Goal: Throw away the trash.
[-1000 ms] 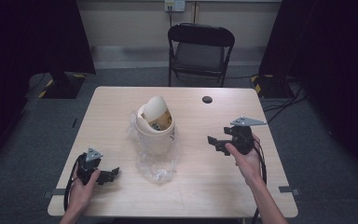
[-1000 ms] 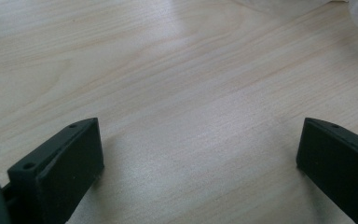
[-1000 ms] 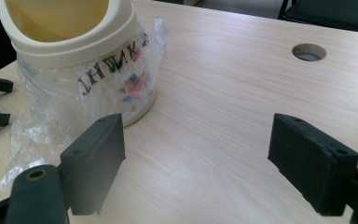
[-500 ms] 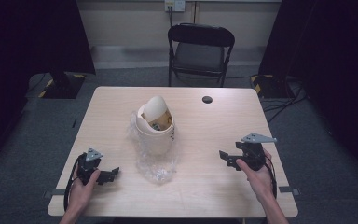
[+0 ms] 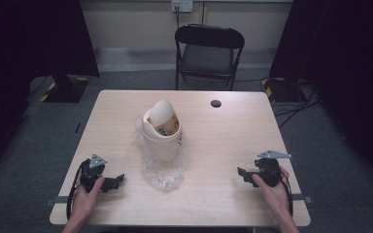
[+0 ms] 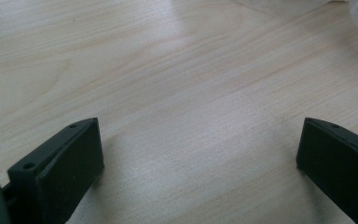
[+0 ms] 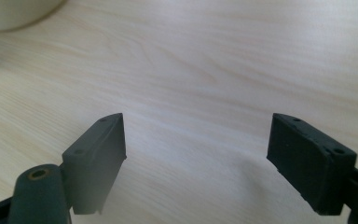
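Both tools sit low at the near edge of the table (image 5: 223, 121), well apart from each other. The left gripper (image 5: 119, 179) has its jaws spread wide with nothing between them; in the left gripper view bare wood lies under the gap. The right gripper (image 5: 240, 171) is spread just as wide and just as empty, its jaws aimed inward. Ahead and to the right of the left gripper stands the small cream bin (image 5: 162, 132), its swing lid (image 5: 161, 112) tipped up, with a clear plastic bag (image 5: 162, 172) trailing from under it toward the near edge; the bag's crumpled end is the nearest thing to the left jaws, and from the right gripper the bin lies ahead and to its left. The likely trouble is the bag: thin and slack, it could slip from a shallow pinch, or a one-sided pull might drag or topple the light bin. A small dark disc (image 5: 216, 103) lies beyond the bin.
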Motion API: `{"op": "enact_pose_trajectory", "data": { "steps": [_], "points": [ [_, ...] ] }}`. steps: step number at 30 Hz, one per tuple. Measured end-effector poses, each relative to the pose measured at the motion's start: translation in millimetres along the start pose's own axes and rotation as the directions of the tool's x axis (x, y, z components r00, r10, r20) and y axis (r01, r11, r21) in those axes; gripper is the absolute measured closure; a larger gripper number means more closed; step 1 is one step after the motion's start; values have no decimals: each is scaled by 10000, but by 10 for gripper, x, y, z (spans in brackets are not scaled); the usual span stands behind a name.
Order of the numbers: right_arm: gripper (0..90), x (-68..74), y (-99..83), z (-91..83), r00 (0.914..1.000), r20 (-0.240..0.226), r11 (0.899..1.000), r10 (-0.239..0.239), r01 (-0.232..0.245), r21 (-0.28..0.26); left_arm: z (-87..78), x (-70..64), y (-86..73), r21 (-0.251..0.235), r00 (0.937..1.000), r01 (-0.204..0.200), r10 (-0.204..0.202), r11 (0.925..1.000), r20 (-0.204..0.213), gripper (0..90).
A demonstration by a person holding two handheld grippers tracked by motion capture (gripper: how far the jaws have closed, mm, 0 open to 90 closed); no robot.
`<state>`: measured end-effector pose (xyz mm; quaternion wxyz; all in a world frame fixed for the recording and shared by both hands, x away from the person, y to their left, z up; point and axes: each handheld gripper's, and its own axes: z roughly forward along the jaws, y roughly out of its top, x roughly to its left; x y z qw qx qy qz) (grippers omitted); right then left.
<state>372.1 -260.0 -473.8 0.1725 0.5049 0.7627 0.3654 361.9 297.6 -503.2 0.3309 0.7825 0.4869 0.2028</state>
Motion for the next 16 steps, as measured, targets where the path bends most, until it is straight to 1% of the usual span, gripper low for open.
{"op": "enact_pose_trajectory", "data": {
  "steps": [3, 5, 6, 7, 9, 10, 11, 13, 16],
  "points": [
    [194, -40, -58, 39, 9997, 228, 9998, 25, -30, 210, 0, 0, 0, -2, 10000, -5, 5, 10000, 0, 0],
    [193, -81, -106, 80, 9995, 239, 9988, 197, -207, 453, 0, 0, 0, 3, 10000, -1, 1, 10000, 0, 0],
    [193, -95, -128, 94, 9991, 334, 9986, 268, -283, 444, 0, 0, 0, -1, 10000, 0, 0, 10000, -2, 0],
    [193, -105, -143, 94, 9988, 454, 9993, 162, -177, 323, 0, 0, 0, 3, 10000, -4, 4, 10000, -1, 0],
    [191, -100, -151, 102, 9980, 621, 9996, 73, -89, 259, 0, 0, 0, 0, 10000, 0, 0, 10000, -1, 0],
    [190, -92, -162, 111, 9970, 768, 9998, -106, 91, 204, 0, 0, 0, 1, 10000, -1, 1, 10000, -1, 0],
    [190, -92, -162, 111, 9970, 768, 9998, -106, 91, 204, 0, 0, 0, 1, 10000, -1, 1, 10000, -1, 0],
    [171, -66, -191, 143, 9917, 1183, 9988, -499, 494, 70, 0, 0, 0, 1, 10000, -2, 2, 10000, 0, 0],
    [164, -62, -198, 155, 9920, 1191, 9990, -425, 435, -56, 0, -1, 0, 5, 10000, 5, -5, 10000, 4, 0]
  ]
}}
